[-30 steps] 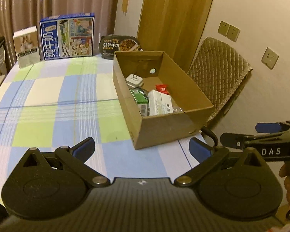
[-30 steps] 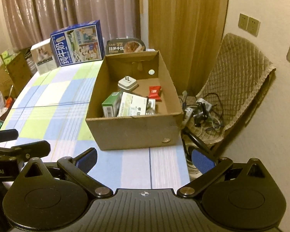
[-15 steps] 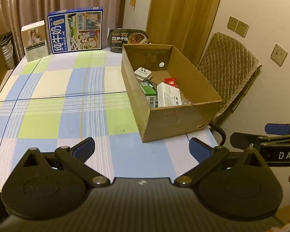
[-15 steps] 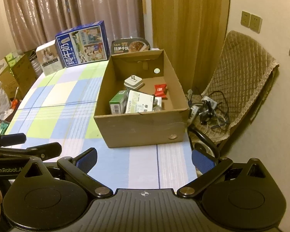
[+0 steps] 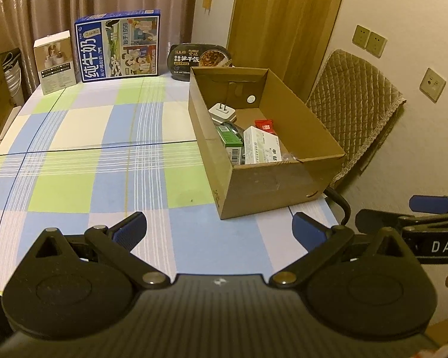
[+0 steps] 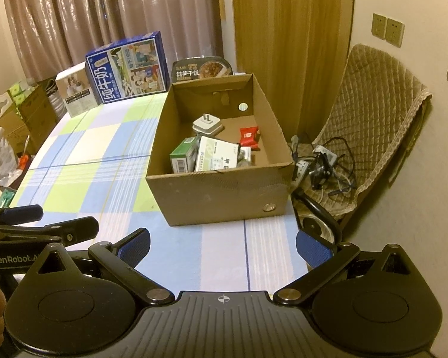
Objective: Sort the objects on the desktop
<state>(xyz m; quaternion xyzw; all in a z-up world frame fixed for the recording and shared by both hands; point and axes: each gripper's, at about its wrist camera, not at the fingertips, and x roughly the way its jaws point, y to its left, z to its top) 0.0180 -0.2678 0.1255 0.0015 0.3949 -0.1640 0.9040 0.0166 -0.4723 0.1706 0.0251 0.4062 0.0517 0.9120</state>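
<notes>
The cardboard box point(image 6: 224, 191) stands on the checked tablecloth point(image 5: 104, 161). Inside the box lie a white plug point(image 6: 207, 124), a red packet point(image 6: 249, 134), a green carton point(image 6: 183, 156) and a white medicine box point(image 6: 216, 158), close together. Behind the box stand a black meal tray point(image 5: 200, 59), a blue milk carton point(image 5: 119, 50) and a small white box point(image 5: 56, 61). In front of the box, the left gripper point(image 5: 219, 231) and the right gripper point(image 6: 222, 246) both are spread wide with nothing between the fingers.

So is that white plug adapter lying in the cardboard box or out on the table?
In the box. The white plug adapter sits on the cardboard box floor near the far wall, prongs up.
</notes>
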